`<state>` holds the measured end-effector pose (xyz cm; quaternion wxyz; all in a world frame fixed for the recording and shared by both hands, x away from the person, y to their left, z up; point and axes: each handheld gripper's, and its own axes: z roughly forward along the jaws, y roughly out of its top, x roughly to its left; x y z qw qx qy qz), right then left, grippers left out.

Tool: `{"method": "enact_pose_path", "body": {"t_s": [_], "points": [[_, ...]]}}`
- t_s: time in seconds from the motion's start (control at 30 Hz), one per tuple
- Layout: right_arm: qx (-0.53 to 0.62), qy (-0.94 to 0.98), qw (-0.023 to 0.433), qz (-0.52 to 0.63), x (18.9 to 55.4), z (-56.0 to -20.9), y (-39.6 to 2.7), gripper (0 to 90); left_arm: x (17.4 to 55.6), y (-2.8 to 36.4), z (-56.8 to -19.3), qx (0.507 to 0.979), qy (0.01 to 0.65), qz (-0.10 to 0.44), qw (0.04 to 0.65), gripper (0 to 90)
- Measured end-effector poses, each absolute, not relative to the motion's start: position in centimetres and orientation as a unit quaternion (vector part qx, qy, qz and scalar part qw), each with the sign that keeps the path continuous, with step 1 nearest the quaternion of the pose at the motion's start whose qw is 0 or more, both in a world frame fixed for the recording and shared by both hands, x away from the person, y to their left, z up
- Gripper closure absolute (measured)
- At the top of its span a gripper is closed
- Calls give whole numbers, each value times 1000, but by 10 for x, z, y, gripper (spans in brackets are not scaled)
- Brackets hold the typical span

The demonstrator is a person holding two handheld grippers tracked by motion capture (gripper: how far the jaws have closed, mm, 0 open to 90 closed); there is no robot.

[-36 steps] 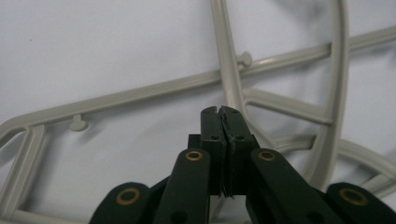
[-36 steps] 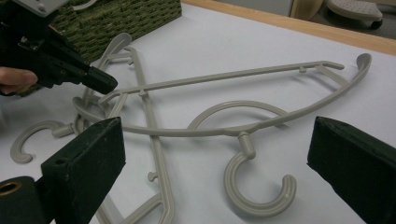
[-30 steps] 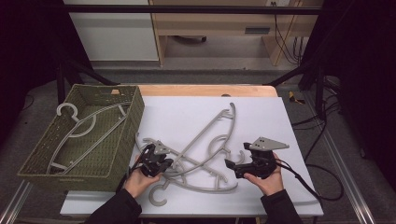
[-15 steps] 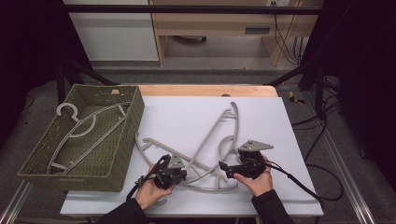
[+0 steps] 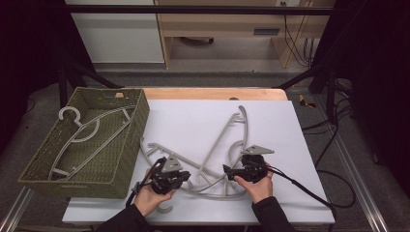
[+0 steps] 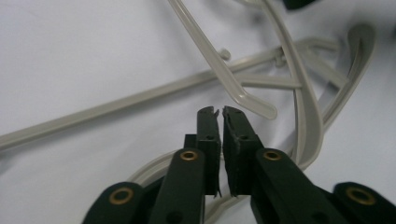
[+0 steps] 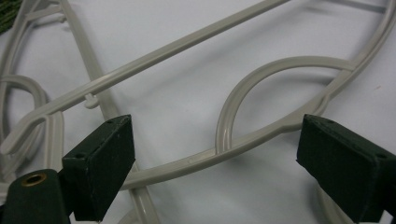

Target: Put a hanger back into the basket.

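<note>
Several grey plastic hangers [image 5: 218, 145] lie tangled on the white board [image 5: 193, 121]. My left gripper [image 5: 186, 177] sits at their left end, pointing right. In the left gripper view its jaws [image 6: 220, 112] stand open by a thin slit, having just been opening, with nothing between them; hanger bars [image 6: 219, 63] lie just beyond the tips. My right gripper [image 5: 228, 173] faces it from the right. Its jaws [image 7: 215, 128] are wide open after closing a little. A curved hanger arm [image 7: 224, 156] runs across the gap, and the pads [image 7: 105, 163] do not touch it.
A green woven basket [image 5: 104, 176] stands at the left edge of the board with one grey hanger [image 5: 82, 131] inside. A hanger hook [image 5: 165, 209] pokes out below my left hand. Black cables [image 5: 300, 186] trail right from the right gripper.
The right gripper has moved left and down, closer to the hangers. The left gripper has shifted right along the tangle, and the hangers near it have moved a little.
</note>
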<state>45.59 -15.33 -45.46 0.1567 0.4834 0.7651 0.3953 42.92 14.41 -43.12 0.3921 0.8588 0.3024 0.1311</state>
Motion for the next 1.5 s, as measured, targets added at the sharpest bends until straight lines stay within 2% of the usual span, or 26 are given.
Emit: {"method": "enact_pose_path", "body": {"t_s": [0.13,0.3,0.47,0.77,0.9,1.07,1.23,1.37,1.5], "points": [[492,768,150,381,460,-462,-148,136,428,165,-417,835,321,146,422,704],[498,774,147,362,463,-468,-145,219,426,181,-414,820,334,157,437,528],[512,771,142,352,466,-469,-145,266,427,187,-416,816,337,158,443,432],[527,773,151,318,466,-468,-148,261,427,189,-417,816,332,156,447,260],[537,769,132,320,467,-473,-144,241,426,186,-418,819,319,160,449,184],[538,772,127,314,468,-470,-148,328,427,191,-415,811,321,154,464,188],[544,769,109,316,470,-468,-158,453,427,198,-412,805,323,148,474,211],[554,766,95,313,473,-466,-168,516,426,200,-411,804,319,148,480,302],[562,762,83,310,475,-465,-176,560,426,201,-411,803,322,154,477,357]]}}
